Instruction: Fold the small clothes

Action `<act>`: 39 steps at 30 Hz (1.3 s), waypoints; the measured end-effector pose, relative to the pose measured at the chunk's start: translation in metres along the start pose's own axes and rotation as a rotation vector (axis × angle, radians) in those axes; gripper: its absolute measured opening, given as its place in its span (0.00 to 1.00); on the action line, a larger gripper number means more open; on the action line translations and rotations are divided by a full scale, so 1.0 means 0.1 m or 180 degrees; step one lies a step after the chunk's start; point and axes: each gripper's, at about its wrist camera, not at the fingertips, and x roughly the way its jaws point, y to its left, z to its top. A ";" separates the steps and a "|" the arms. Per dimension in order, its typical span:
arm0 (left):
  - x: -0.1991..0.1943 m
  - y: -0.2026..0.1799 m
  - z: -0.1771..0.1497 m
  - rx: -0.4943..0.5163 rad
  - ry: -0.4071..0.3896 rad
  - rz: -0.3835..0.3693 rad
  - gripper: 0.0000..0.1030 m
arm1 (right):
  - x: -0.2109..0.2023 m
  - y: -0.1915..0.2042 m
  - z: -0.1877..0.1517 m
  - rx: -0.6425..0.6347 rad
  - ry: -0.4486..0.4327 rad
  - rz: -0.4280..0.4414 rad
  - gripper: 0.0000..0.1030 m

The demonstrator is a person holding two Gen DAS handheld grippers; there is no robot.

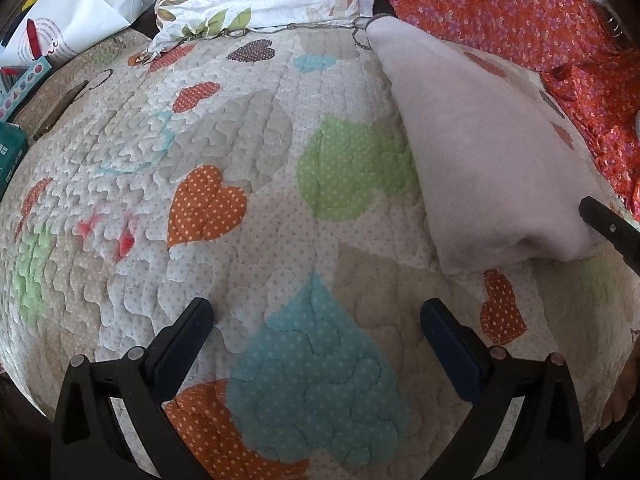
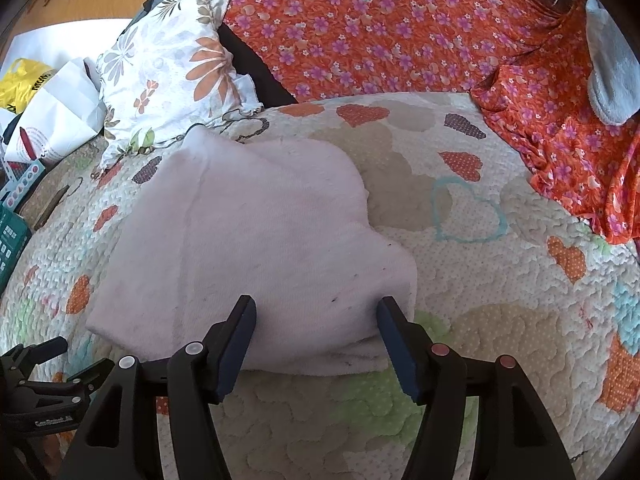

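A pale pink folded garment [image 2: 256, 240] lies on the heart-patterned quilt [image 2: 500, 300]. My right gripper [image 2: 316, 308] is open, its fingers spread at the garment's near folded edge, one finger on each side of that edge's middle part. In the left wrist view the garment [image 1: 480, 160] lies at the right, with a right gripper finger [image 1: 608, 228] touching its near corner. My left gripper [image 1: 316, 312] is open and empty above bare quilt [image 1: 240, 140], to the left of the garment.
A floral pillow [image 2: 172, 72] lies at the back left. An orange flowered cloth [image 2: 400, 32] covers the back and right. A grey sock-like item [image 2: 612, 76] lies on it at far right. White and yellow bags [image 2: 52, 100] and boxes sit at the left edge.
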 end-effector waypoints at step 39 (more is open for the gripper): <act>0.04 0.04 -0.03 -0.0086 -0.0039 -0.0012 1.00 | -0.04 0.33 -0.14 -0.0299 -0.0033 -0.0070 0.70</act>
